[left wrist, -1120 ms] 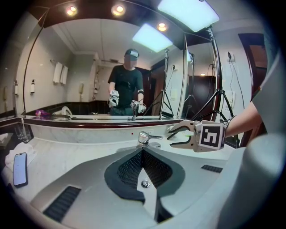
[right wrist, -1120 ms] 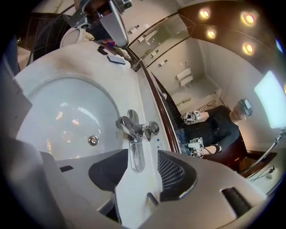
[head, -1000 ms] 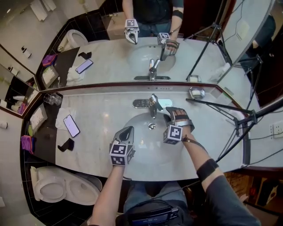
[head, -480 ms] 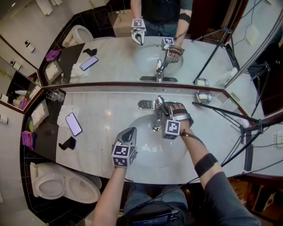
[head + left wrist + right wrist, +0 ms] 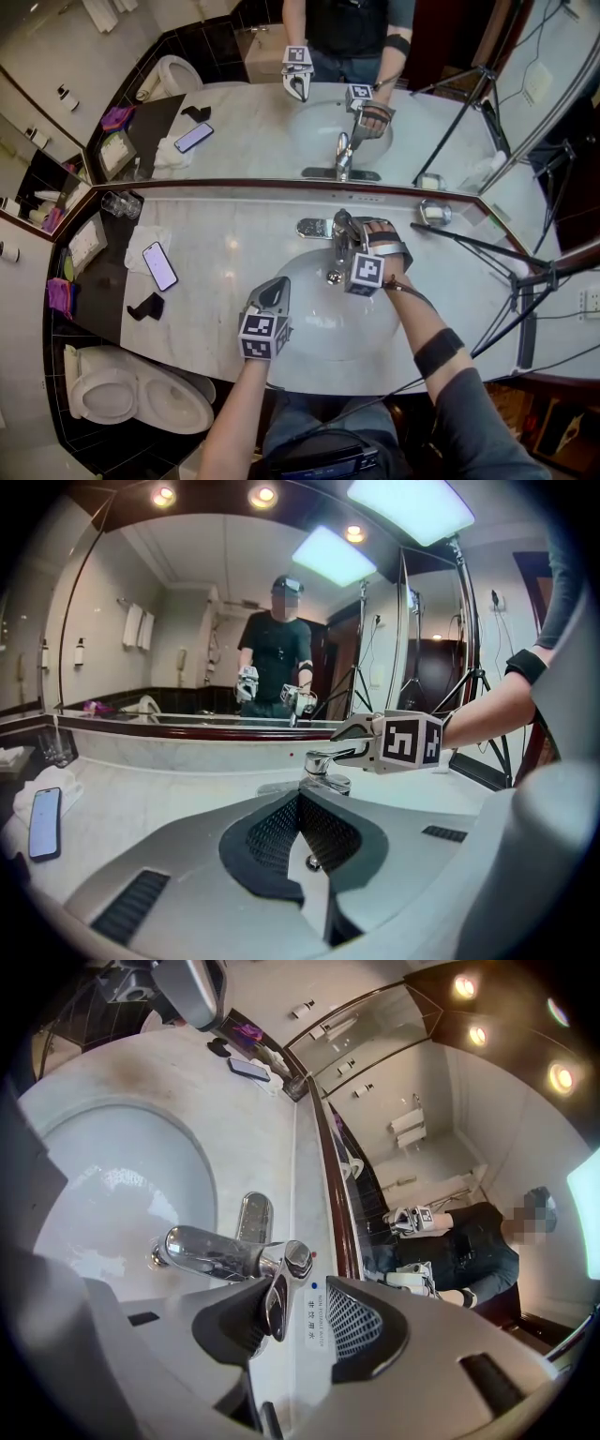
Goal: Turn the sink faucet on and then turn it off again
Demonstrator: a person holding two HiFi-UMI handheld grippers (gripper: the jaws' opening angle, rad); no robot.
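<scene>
The chrome faucet (image 5: pixel 339 228) stands at the back of the white sink basin (image 5: pixel 309 314). In the right gripper view its spout (image 5: pixel 202 1249) points over the bowl and its lever handle (image 5: pixel 277 1302) hangs between the jaws of my right gripper (image 5: pixel 291 1321). Those jaws are closing; the left pad lies against the lever, and a gap shows at the right pad. The head view has my right gripper (image 5: pixel 349 246) right at the faucet. I see no water stream. My left gripper (image 5: pixel 272 292) hovers over the basin's front, its fingertips (image 5: pixel 300 799) meeting, holding nothing.
On the marble counter (image 5: pixel 225 244) left of the basin lie a phone (image 5: pixel 157 266), a white cloth (image 5: pixel 141 246), a glass (image 5: pixel 117 204) and a small black object (image 5: pixel 143 306). A metal cup (image 5: pixel 433 212) and tripod legs (image 5: pixel 487 248) stand at the right. A toilet (image 5: pixel 141 398) is at the lower left.
My right gripper has slid left from beside the faucet onto it, so the lever now sits between its jaws, which have narrowed. The left gripper has stayed put.
</scene>
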